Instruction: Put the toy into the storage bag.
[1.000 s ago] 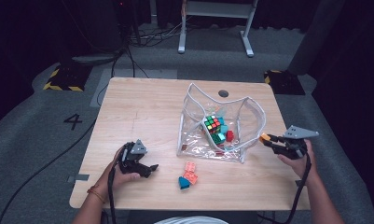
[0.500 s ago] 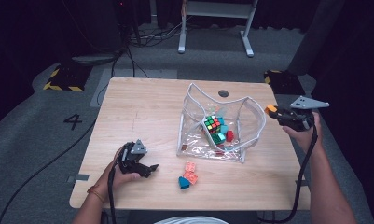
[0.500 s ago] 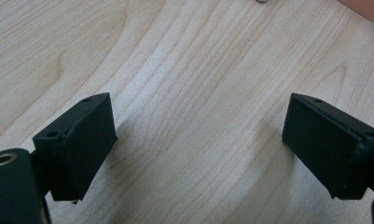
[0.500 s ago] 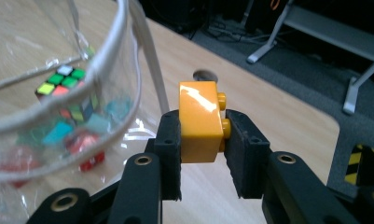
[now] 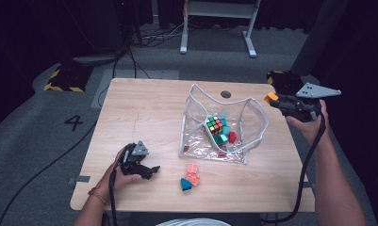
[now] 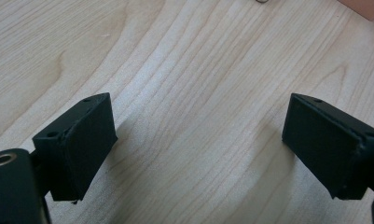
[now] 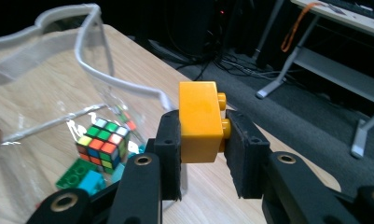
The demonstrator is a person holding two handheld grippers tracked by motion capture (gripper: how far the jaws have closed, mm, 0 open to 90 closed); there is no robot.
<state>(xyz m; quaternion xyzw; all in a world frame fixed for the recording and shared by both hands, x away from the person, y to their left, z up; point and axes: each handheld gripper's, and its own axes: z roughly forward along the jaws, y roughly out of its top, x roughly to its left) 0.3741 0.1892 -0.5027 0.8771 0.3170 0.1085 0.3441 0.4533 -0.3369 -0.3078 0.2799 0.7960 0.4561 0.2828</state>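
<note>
- Clamping an orange plastic building brick (image 7: 199, 122) between its two black jaws, the right gripper (image 7: 202, 140) holds it with the studs turned toward one pad; in the high view that gripper (image 5: 275, 100) is raised beside the table's right edge, the brick (image 5: 271, 97) at its tip.
- Just beyond and to the left of the held brick in the right gripper view stands the clear plastic zip pouch with a white rim (image 7: 89, 28), its mouth open and upright.
- Inside that pouch, lower than the jaws, lie a multicoloured puzzle cube (image 7: 102, 142), a green studded brick (image 7: 75, 173) and a teal block (image 7: 92, 181); the high view adds a small red piece (image 5: 232, 137) beside the cube (image 5: 215, 125).
- Well apart from it, the left gripper (image 5: 148, 170) rests low on the light wooden table (image 5: 144, 108) near the front left, held in the person's left hand (image 5: 122, 175).
- Its jaws stand wide apart in the left gripper view (image 6: 198, 149), with bare wood grain between them.
- Just beyond the left gripper's tips, toward the pouch, lie a salmon-pink studded brick (image 5: 193, 172) and a teal wedge-shaped block (image 5: 185, 184), touching each other on the tabletop.
</note>
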